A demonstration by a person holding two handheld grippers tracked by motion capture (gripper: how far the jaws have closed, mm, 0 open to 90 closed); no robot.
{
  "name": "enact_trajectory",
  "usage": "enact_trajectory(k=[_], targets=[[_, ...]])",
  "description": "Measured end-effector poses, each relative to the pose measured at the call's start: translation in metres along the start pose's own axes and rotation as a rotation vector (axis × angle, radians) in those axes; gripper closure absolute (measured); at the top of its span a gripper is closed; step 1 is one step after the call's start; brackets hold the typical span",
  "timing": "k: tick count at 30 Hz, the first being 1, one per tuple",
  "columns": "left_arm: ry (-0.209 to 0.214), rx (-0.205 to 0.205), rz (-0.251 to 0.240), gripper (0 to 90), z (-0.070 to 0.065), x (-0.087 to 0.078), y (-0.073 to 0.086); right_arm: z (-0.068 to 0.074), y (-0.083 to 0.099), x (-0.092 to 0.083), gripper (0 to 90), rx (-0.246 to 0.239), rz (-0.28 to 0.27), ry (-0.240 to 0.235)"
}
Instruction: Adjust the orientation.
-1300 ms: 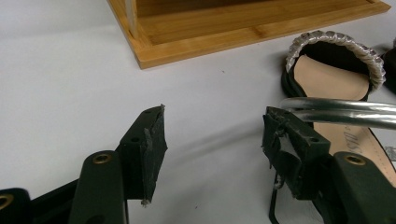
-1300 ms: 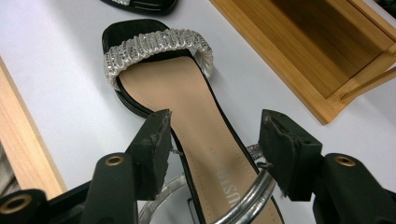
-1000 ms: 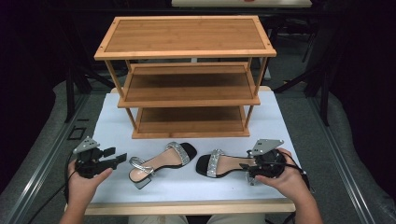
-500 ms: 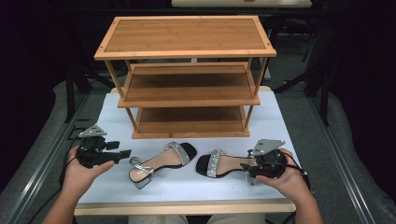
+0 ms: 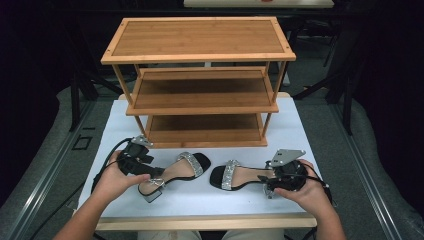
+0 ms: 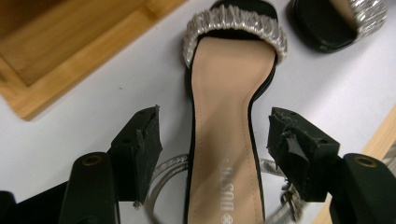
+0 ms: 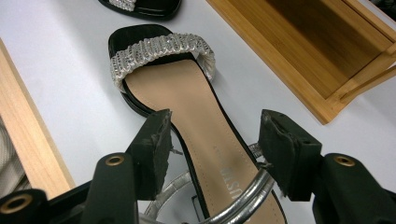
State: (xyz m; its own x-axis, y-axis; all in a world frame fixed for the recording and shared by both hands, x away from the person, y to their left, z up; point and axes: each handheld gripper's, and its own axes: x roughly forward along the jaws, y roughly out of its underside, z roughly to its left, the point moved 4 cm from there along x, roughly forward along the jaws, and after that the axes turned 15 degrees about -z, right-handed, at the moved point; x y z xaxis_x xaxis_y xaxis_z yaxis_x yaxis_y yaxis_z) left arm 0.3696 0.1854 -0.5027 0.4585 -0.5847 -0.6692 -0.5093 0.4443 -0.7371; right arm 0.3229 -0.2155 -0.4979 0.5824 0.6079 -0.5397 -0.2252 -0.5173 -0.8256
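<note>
Sandals: two are seen on the white table (image 5: pixel 300 130), in front of the wooden rack (image 5: pixel 200 85), toes pointed toward each other near table centre.

Left sandal (image 5: pixel 175 172): lies at about 7 o'clock from table centre, toe toward 2 o'clock, block heel at the near-left end. A silver strap crosses the toe; the insole is tan, the sole black. In the left gripper view the left sandal (image 6: pixel 231 107) runs up the middle of the frame, toe at 12 o'clock, a clear ankle strap looping at the bottom.

Right sandal (image 5: pixel 237 176): lies at about 5 o'clock from table centre, toe toward 9 o'clock, heel end under the right gripper. In the right gripper view the right sandal (image 7: pixel 187 107) runs from 5 o'clock to 11 o'clock, with a silver ankle strap arching over the heel end at the bottom.

Left gripper (image 5: pixel 145 167): held in the left hand (image 5: pixel 112 180) at the heel end of the left sandal. In its own view the left gripper (image 6: pixel 215 154) is seen with jaws apart, one on each side of the insole, neither pressed to it.

Right gripper (image 5: pixel 267 182): held in the right hand (image 5: pixel 307 190) at the heel end of the right sandal. In its own view the right gripper (image 7: pixel 215 149) is seen with jaws apart, straddling the sandal; contact cannot be told.

Rack: three tiers, all bare, standing at 12 o'clock on the table.
</note>
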Motion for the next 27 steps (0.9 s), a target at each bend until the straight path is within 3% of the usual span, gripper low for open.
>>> enact_trajectory(k=[1,9,14,17,23,25,27], targets=[[0.0,0.0,0.0,34.7,0.0,0.0,0.0,0.0,0.0,0.0,43.6,0.0,0.0,0.0],[0.02,0.022,0.178,32.9,-0.004,0.029,0.0,-0.001,0.001,0.001,43.4,0.001,0.0,-0.004],[0.017,0.028,0.26,29.5,-0.007,0.041,0.001,-0.001,0.001,0.0,43.4,0.003,0.01,-0.004],[0.017,0.03,0.287,29.3,-0.009,0.048,0.002,-0.001,0.002,0.002,43.3,0.01,-0.014,-0.003],[0.027,0.055,0.373,40.5,-0.011,0.055,0.006,-0.002,0.004,0.002,43.3,0.007,0.014,-0.005],[0.028,0.038,0.37,41.6,-0.011,0.055,0.005,-0.002,0.005,0.003,43.3,0.01,0.02,-0.006],[0.018,0.054,0.393,42.1,-0.01,0.053,0.006,-0.002,0.005,0.004,43.3,0.014,0.008,-0.01]])
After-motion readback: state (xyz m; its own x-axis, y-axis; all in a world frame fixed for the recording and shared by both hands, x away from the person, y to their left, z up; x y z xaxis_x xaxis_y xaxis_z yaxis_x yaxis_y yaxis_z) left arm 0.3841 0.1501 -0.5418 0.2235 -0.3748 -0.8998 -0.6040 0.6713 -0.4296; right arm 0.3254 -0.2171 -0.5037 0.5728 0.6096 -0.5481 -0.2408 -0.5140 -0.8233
